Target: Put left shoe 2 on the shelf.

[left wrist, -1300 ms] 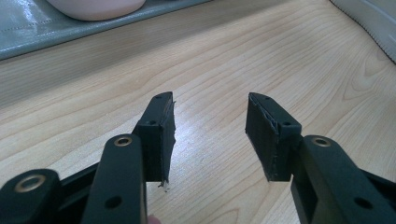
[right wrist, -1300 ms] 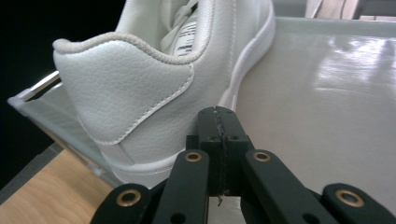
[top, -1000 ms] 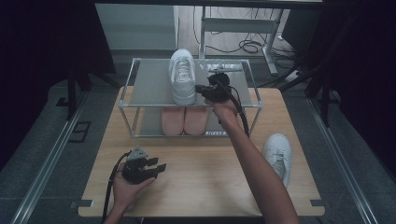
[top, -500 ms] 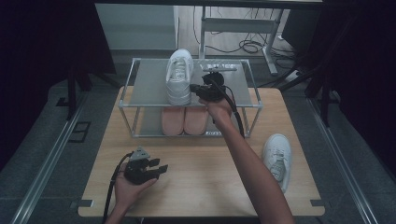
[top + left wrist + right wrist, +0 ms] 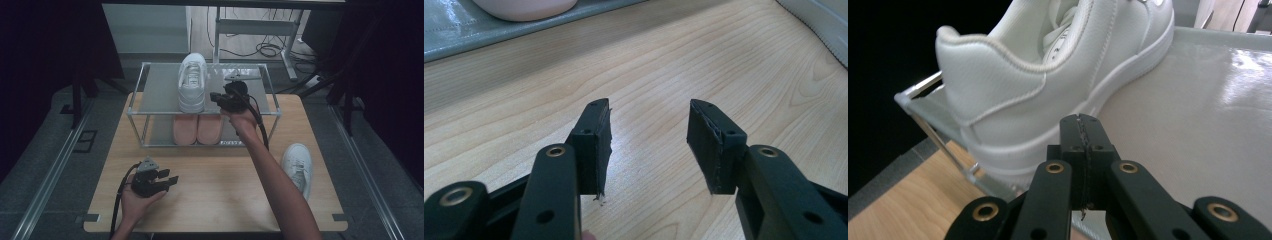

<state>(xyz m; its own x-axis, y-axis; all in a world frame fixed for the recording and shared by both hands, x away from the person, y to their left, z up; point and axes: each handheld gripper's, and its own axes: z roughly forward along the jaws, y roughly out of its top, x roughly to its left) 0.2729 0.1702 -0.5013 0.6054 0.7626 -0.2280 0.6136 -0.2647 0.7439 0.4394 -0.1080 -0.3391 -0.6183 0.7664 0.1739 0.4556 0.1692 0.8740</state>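
On the rack's top shelf (image 5: 160,95) the white sneaker (image 5: 192,82) stands at the middle, with bare shelf to its left and right; the right gripper (image 5: 220,98), jaws pressed together, sits just beside the shoe's heel near the front edge. Below, the pink shoes (image 5: 197,128) block the lower shelf's middle. The desk (image 5: 220,200) in front lies bare around the left gripper (image 5: 170,177), jaws apart; another white sneaker (image 5: 298,167) lies by the desk's right edge.

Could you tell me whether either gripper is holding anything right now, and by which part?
Nothing is held. The right gripper has its jaws shut empty beside the white shoe on the rack's top shelf; the left gripper is open over the table.
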